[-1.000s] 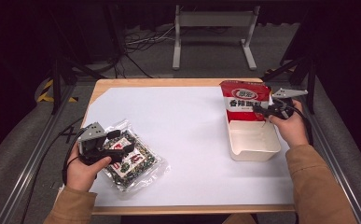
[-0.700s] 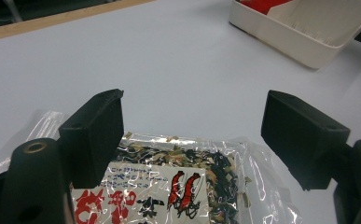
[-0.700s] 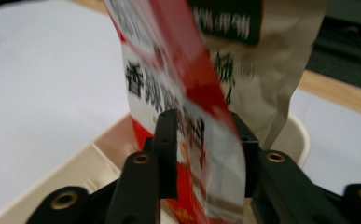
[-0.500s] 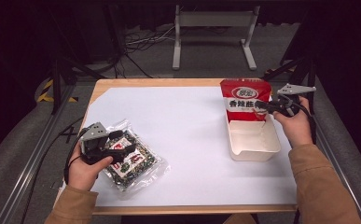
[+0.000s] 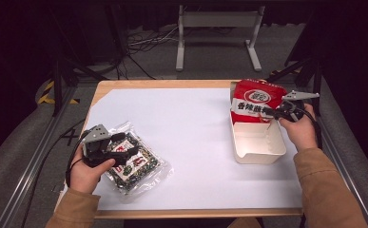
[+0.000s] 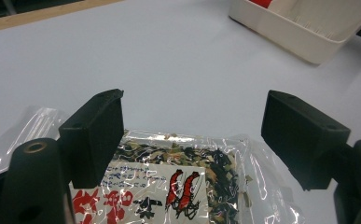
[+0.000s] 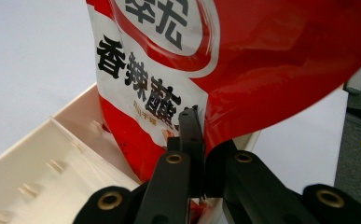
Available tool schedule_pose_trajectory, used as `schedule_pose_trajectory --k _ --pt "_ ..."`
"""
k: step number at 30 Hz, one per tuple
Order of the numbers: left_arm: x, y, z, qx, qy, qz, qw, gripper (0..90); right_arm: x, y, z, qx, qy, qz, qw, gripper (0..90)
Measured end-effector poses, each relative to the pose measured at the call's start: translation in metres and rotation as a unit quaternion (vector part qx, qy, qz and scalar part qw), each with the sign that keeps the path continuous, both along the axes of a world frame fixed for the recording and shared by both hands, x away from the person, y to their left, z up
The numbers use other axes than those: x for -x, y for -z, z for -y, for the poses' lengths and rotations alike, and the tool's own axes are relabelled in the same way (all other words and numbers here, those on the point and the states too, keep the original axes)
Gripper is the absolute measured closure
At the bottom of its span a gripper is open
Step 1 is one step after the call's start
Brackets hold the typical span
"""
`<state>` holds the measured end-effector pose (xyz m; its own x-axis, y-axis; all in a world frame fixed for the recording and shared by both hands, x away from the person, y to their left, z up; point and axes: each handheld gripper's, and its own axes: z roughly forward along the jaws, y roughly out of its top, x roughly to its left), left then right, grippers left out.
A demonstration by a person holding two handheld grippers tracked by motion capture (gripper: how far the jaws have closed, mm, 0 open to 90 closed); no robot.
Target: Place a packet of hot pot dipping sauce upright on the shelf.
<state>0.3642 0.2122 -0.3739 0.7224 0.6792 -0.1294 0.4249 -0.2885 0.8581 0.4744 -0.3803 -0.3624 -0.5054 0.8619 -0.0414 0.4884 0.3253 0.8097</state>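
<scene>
**Red pouch pinched over the tray, seaweed pack under wide jaws**

We grip the red snack pouch [image 5: 256, 101] with our right gripper [image 5: 273, 113], its jaws clamped tight on the pouch's edge; the right gripper view shows the foil squeezed between them. The pouch stands tilted at the far end of the cream plastic tray [image 5: 257, 151], its lower part inside the tray. The tray sits near the right edge of the white table sheet [image 5: 191, 123]. Well apart, at the near left, our left gripper [image 5: 124, 151] rests over the clear packet of dried seaweed [image 6: 169, 186], which lies flat on the sheet. Its jaws stand wide apart, gripping nothing.
</scene>
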Motion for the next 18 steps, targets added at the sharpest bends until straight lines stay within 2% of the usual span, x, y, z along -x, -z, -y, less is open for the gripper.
schedule_pose_trajectory --k 4,6,8,9,10,12,15,18 --pt "0.0 0.0 -0.001 -0.004 0.001 0.001 1.0 19.7 0.002 -0.002 0.001 0.003 -0.005 0.001 1.0 81.0" --pt "-0.001 0.001 -0.002 -0.004 0.002 -0.004 1.0 17.9 0.003 -0.001 0.002 -0.003 -0.005 0.005 1.0 77.3" --pt "-0.003 0.003 -0.003 0.007 0.005 -0.038 0.9992 15.6 0.005 -0.002 0.003 -0.003 -0.005 0.009 0.9999 72.6" --pt "-0.003 0.004 -0.004 0.009 0.003 -0.043 0.999 15.1 0.006 -0.002 0.003 0.001 -0.003 0.012 0.9999 68.1" --pt "-0.003 0.004 -0.004 0.006 -0.003 -0.036 0.9993 15.6 0.008 -0.003 0.004 0.002 0.0 0.017 0.9999 63.0" --pt "-0.003 0.004 -0.005 -0.003 -0.008 -0.031 0.9995 15.9 0.01 -0.005 0.006 -0.001 0.001 0.02 0.9998 58.5" --pt "-0.003 0.005 -0.006 -0.004 -0.012 -0.032 0.9994 14.4 0.016 -0.009 0.01 -0.01 0.005 0.025 0.9996 47.9" --pt "-0.004 0.005 -0.009 -0.009 -0.016 -0.027 0.9995 12.5 0.021 -0.012 0.014 -0.016 0.007 0.029 0.9994 43.0"
